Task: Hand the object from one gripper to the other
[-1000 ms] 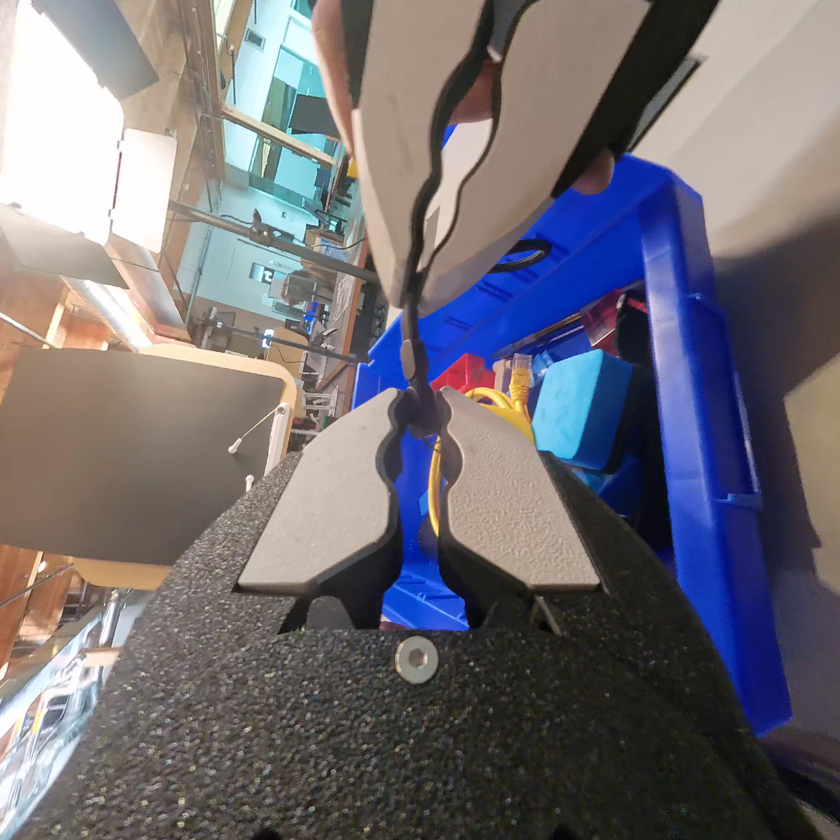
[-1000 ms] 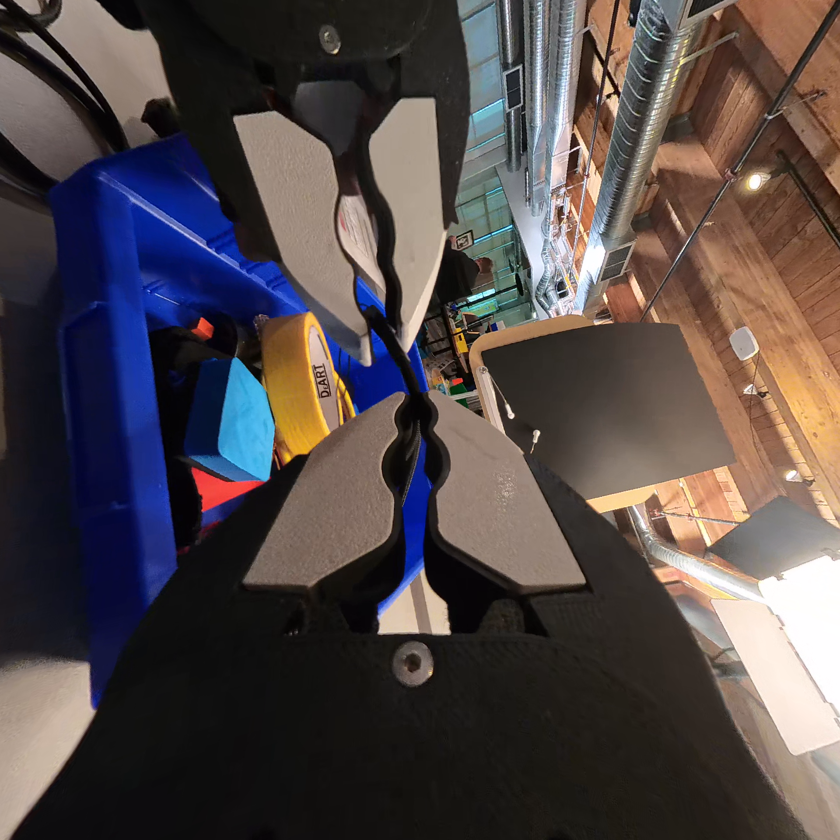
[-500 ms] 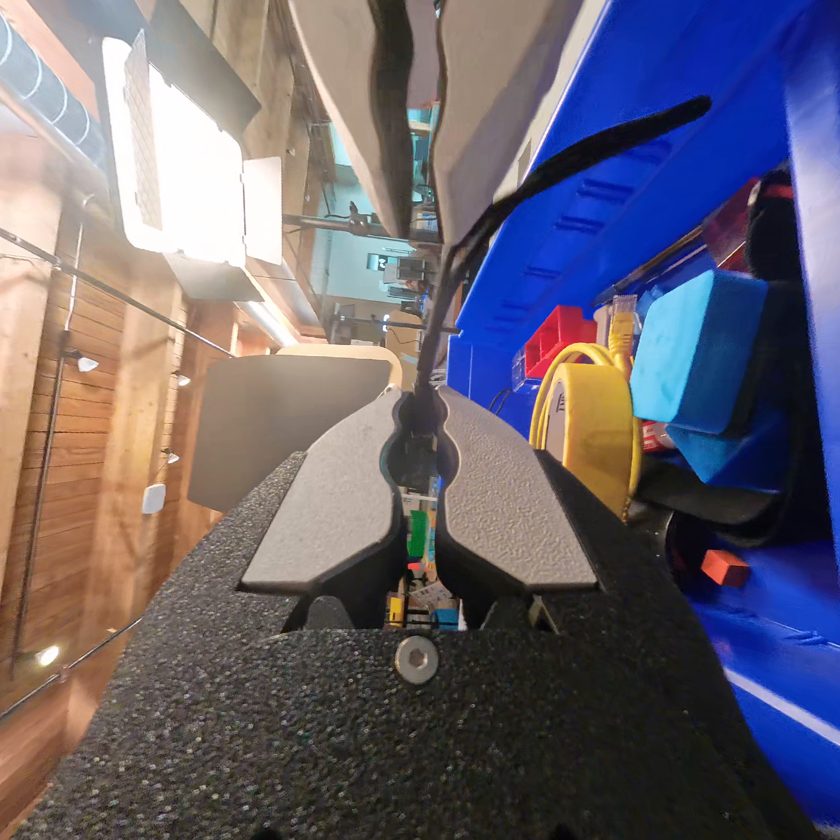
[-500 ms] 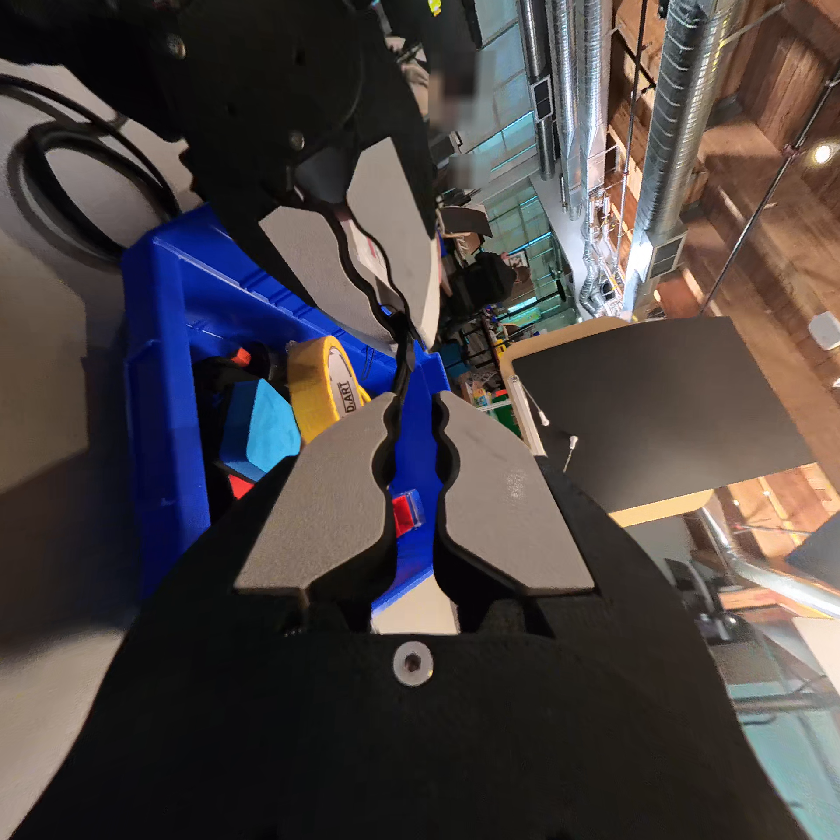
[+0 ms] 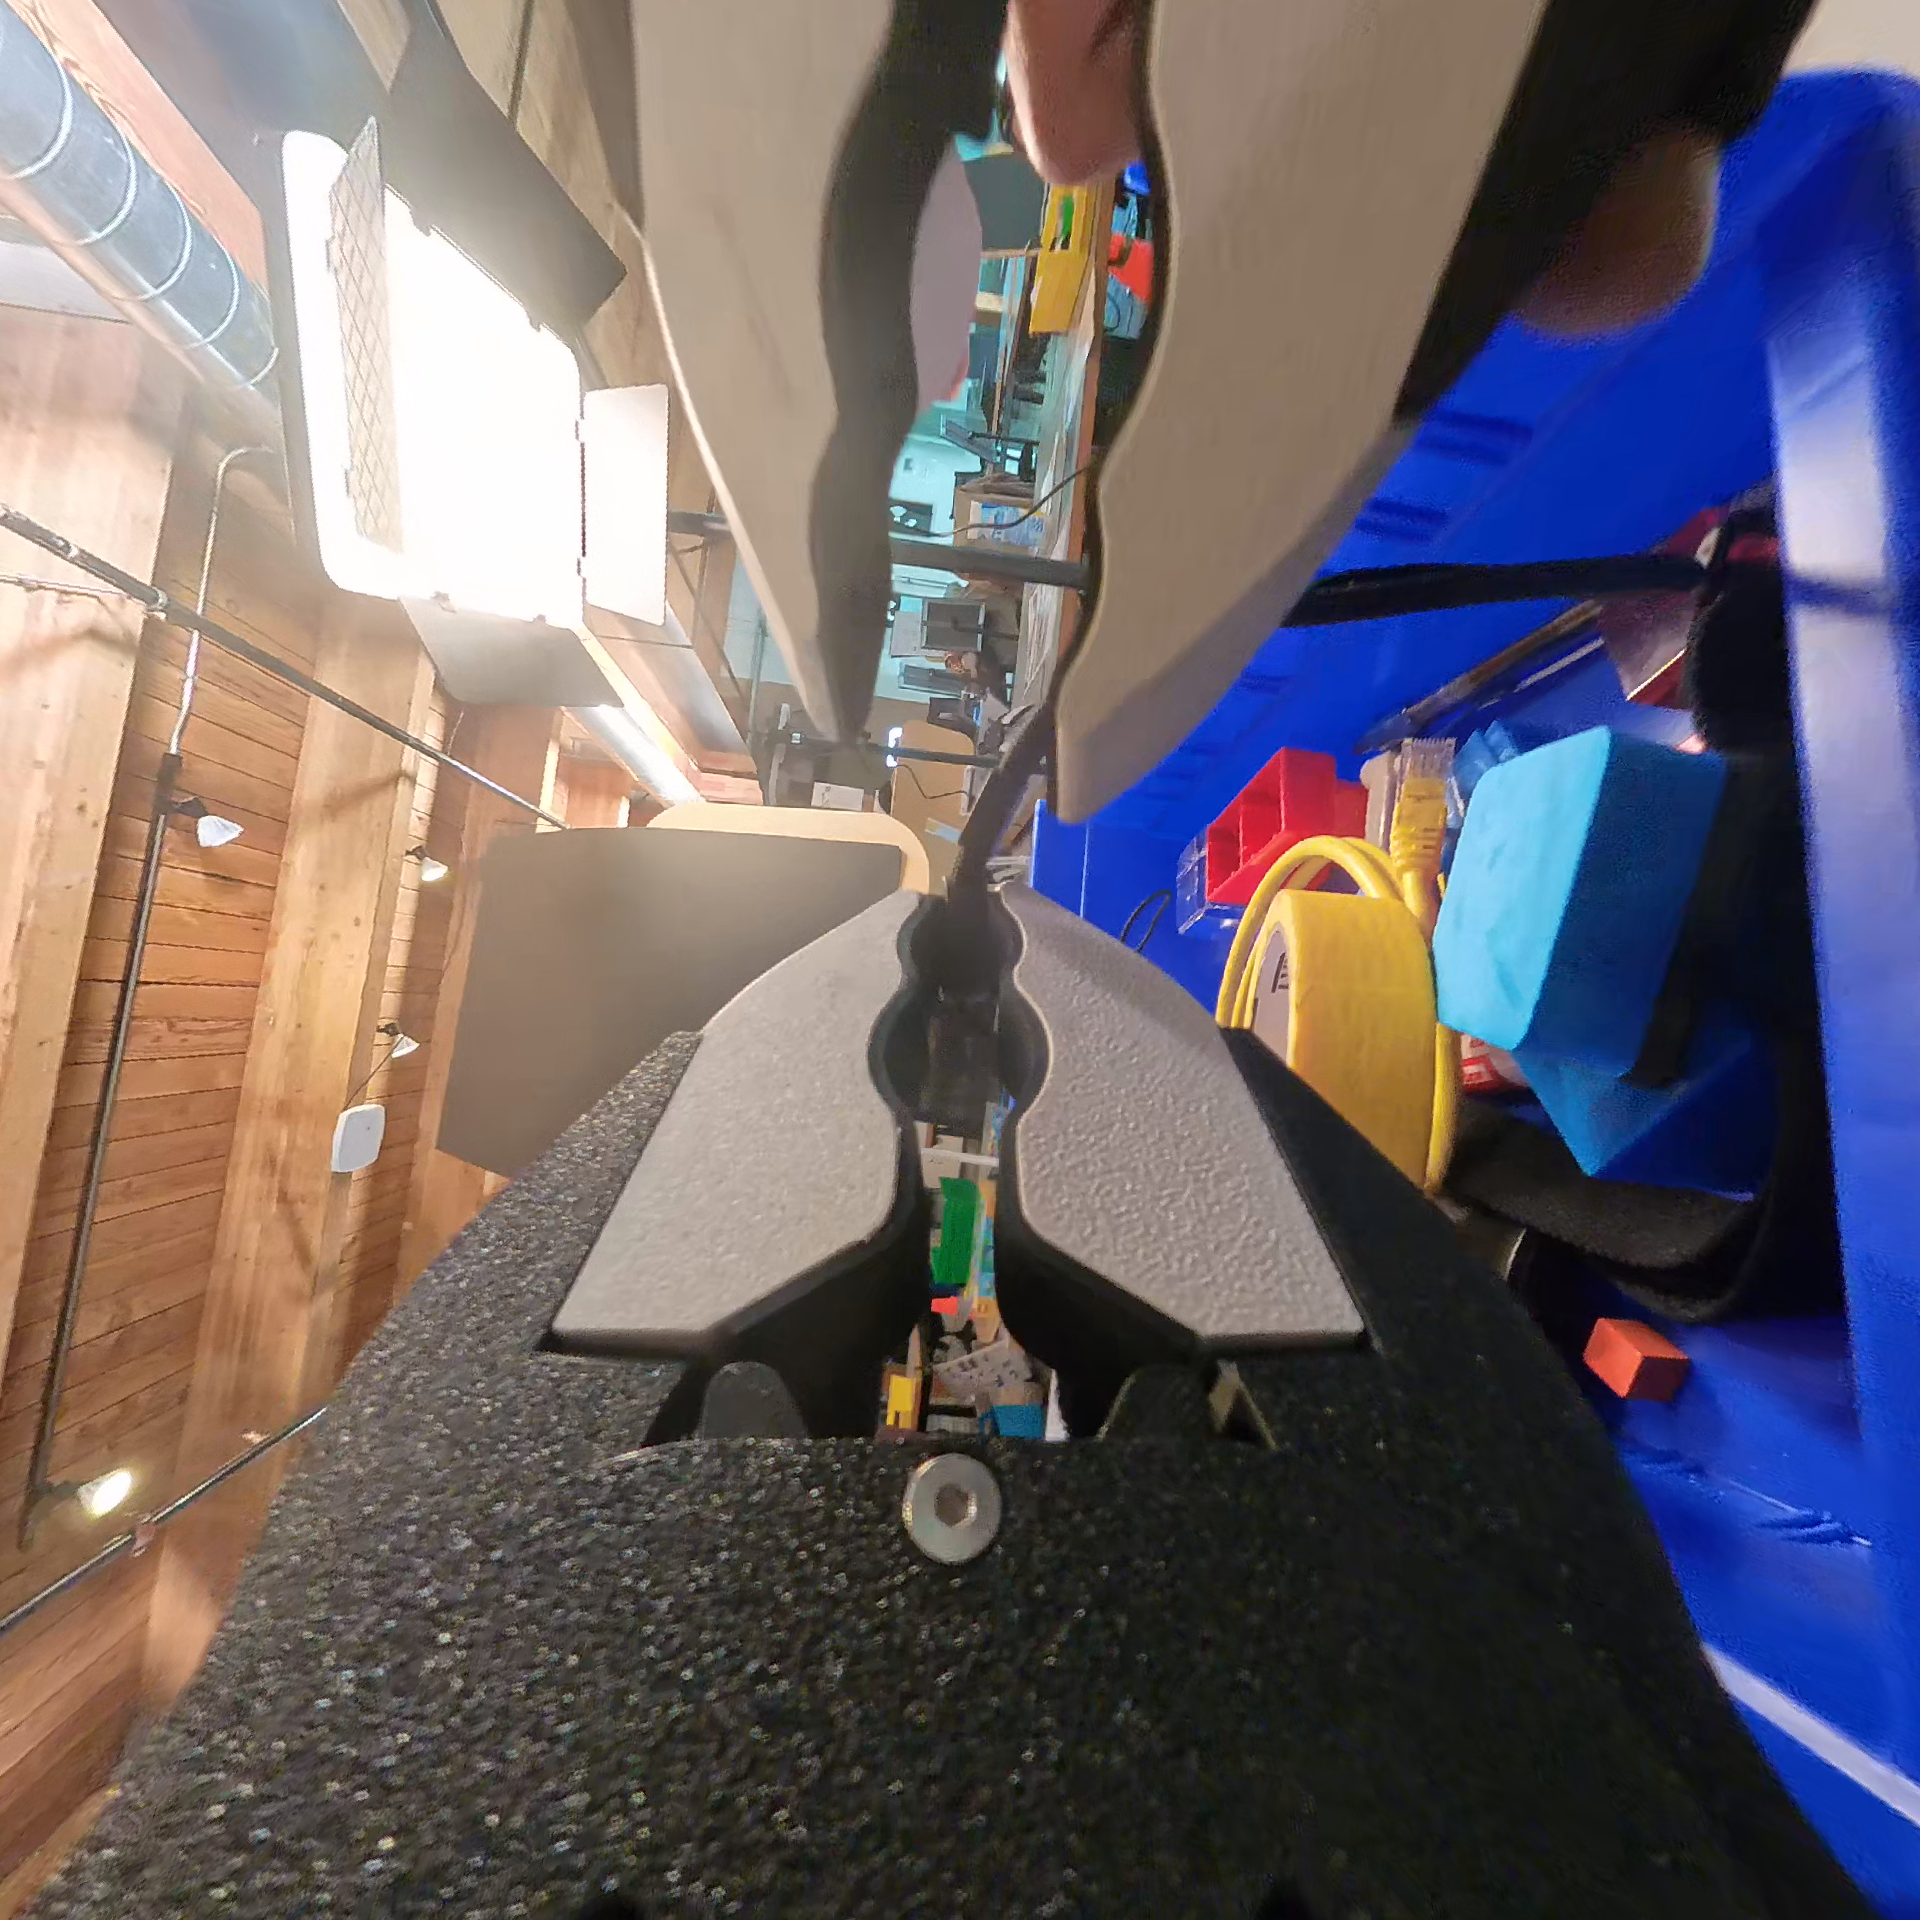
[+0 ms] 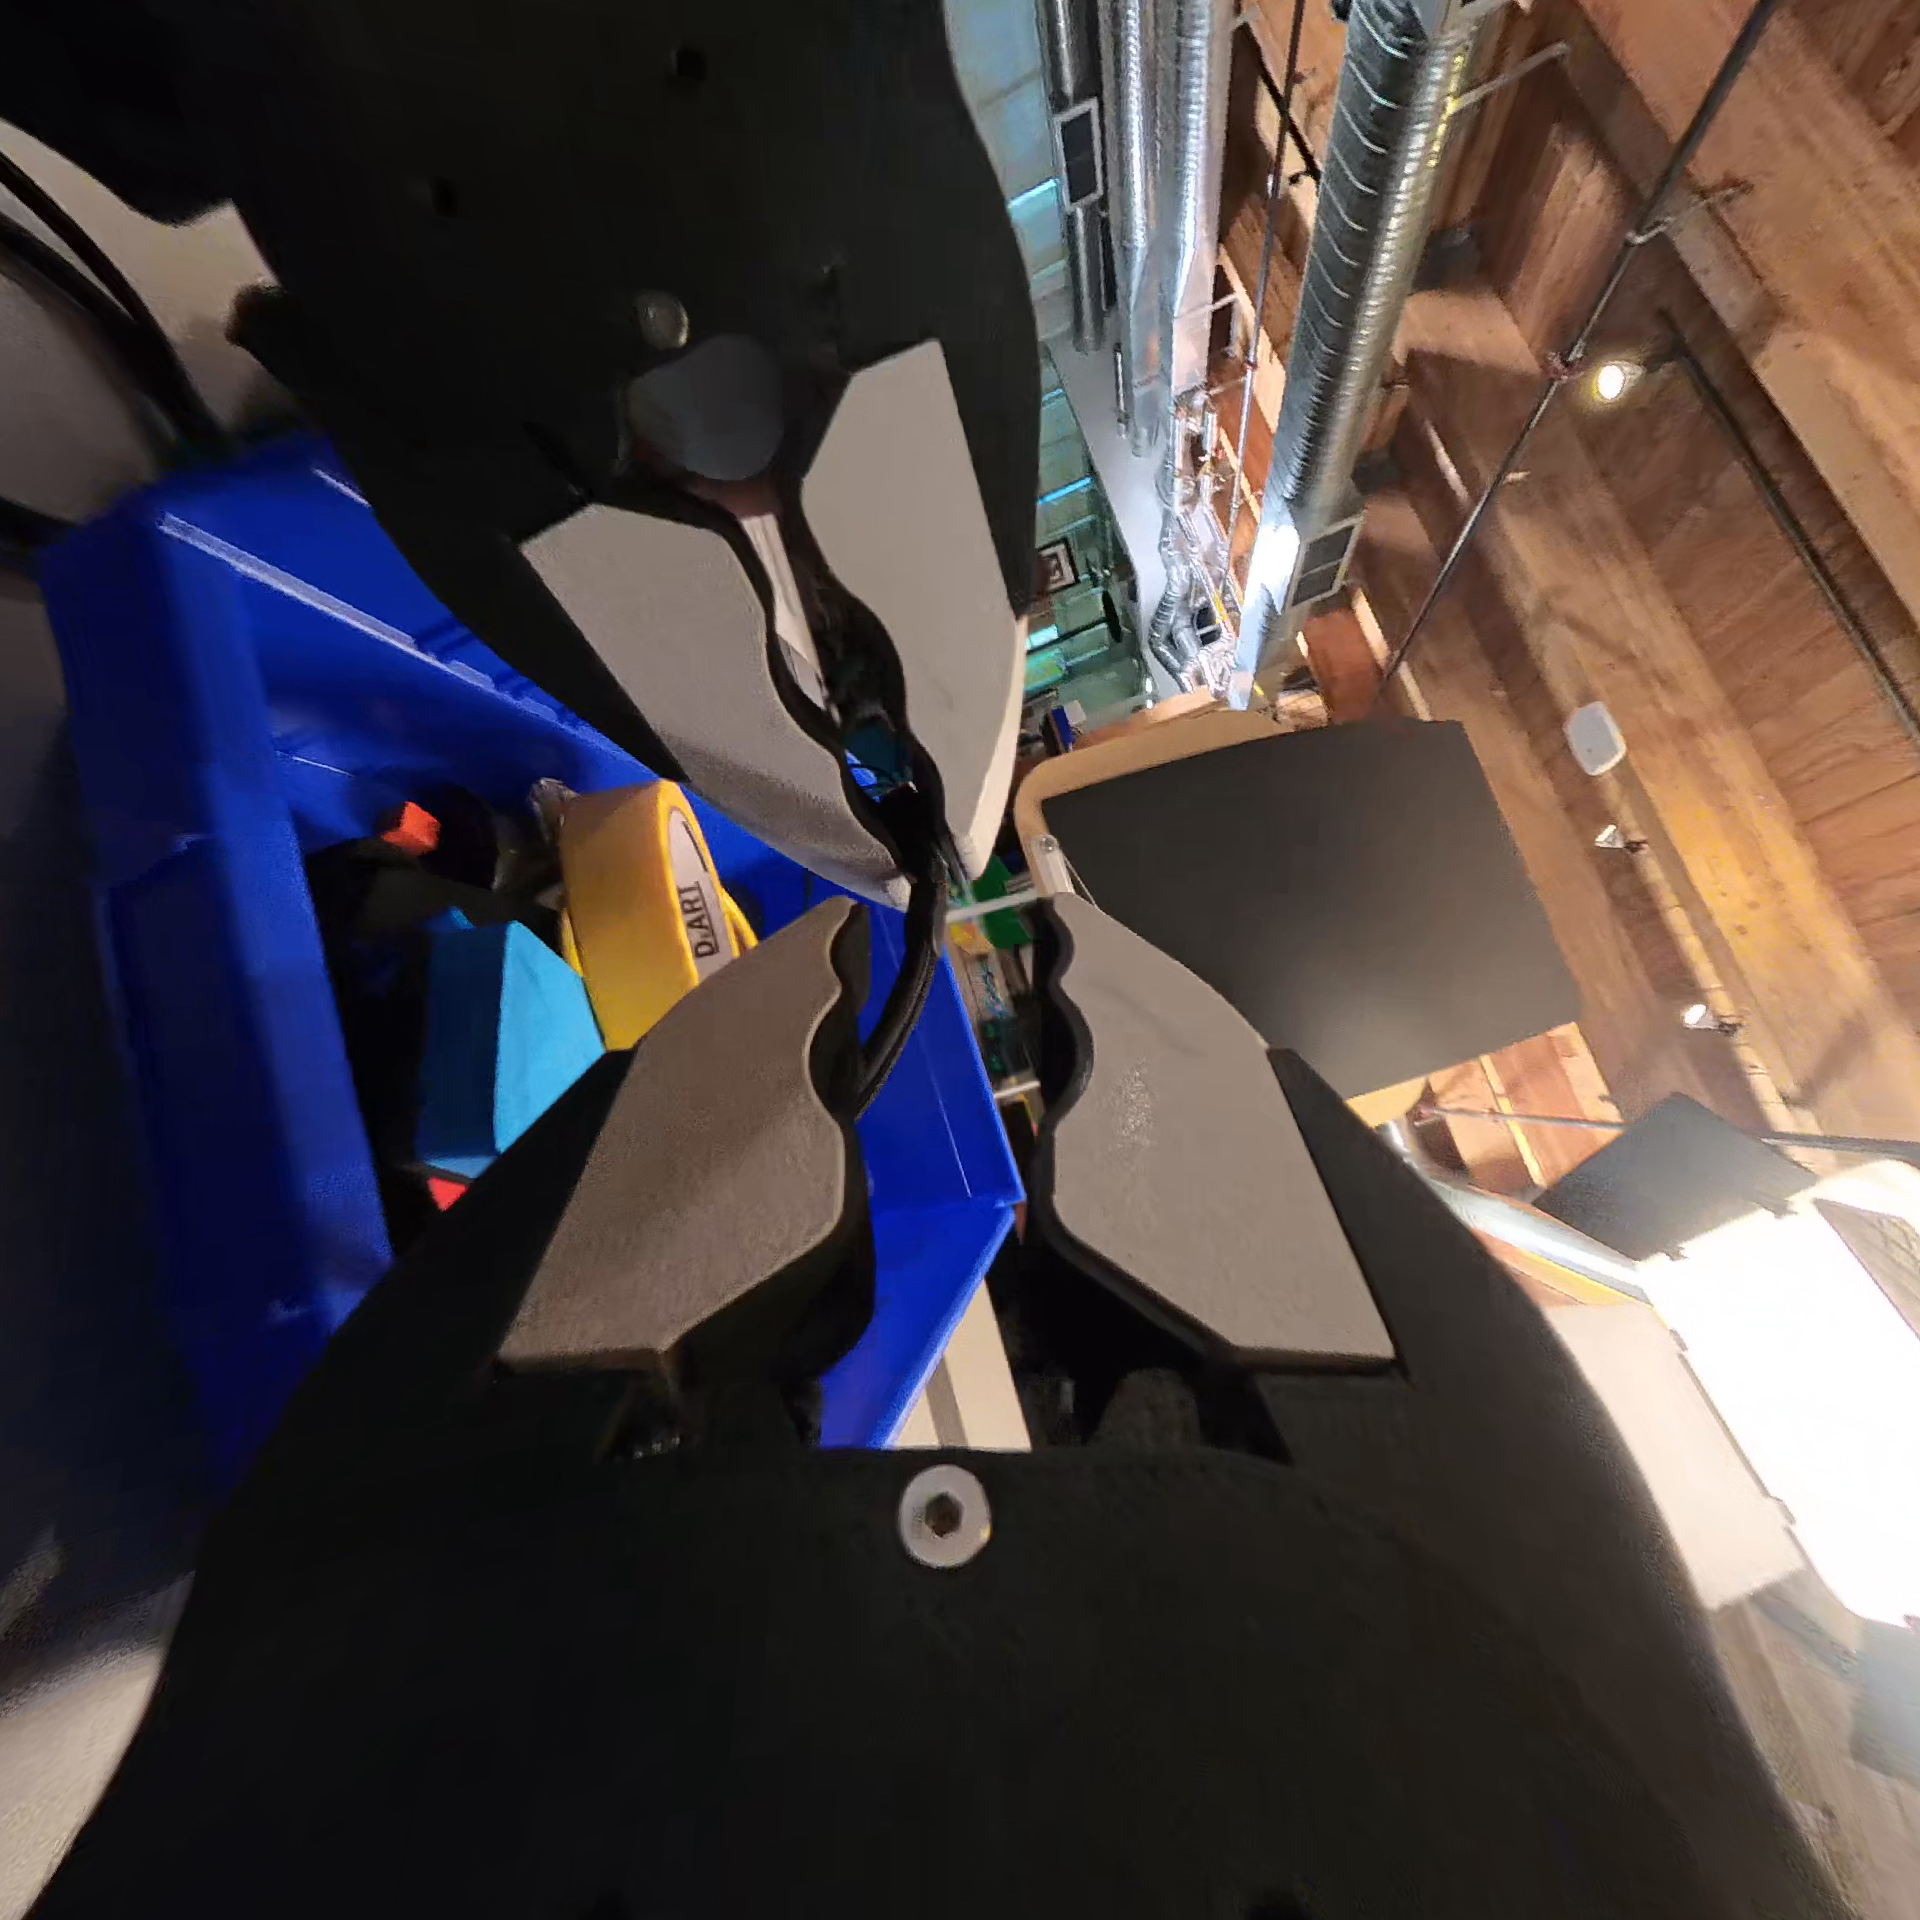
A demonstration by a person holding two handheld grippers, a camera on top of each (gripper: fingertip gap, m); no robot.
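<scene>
I see my left gripper (image 5: 961,904) with its fingers pressed together on a thin black strap (image 5: 987,831), pinching it right at the fingertips; the strap rises from the pinch and then runs off to the right toward the far wall of the blue bin (image 5: 1829,1455). My right gripper (image 6: 951,914) is spread wide, its two grey fingers (image 6: 717,1122) well apart, and the strap (image 6: 899,997) hangs in the gap between them, lying close along the left finger, though I cannot tell whether it touches. The two grippers point at each other, tip nearly to tip, both tilted steeply so the room appears on its side. In the bin I see a yellow tape roll (image 5: 1340,1029) standing on edge, a yellow cable (image 5: 1288,873) looped behind it, a light blue foam block (image 5: 1558,894) just beside it toward the bin's far wall, and red blocks (image 5: 1278,810) against the back wall. The bin sits on a pale grey tabletop (image 6: 62,1766). Beyond are a black board (image 6: 1299,894), wooden plank walls (image 5: 94,935), silver ducts (image 6: 1340,260) and a bright light panel (image 5: 457,416).
</scene>
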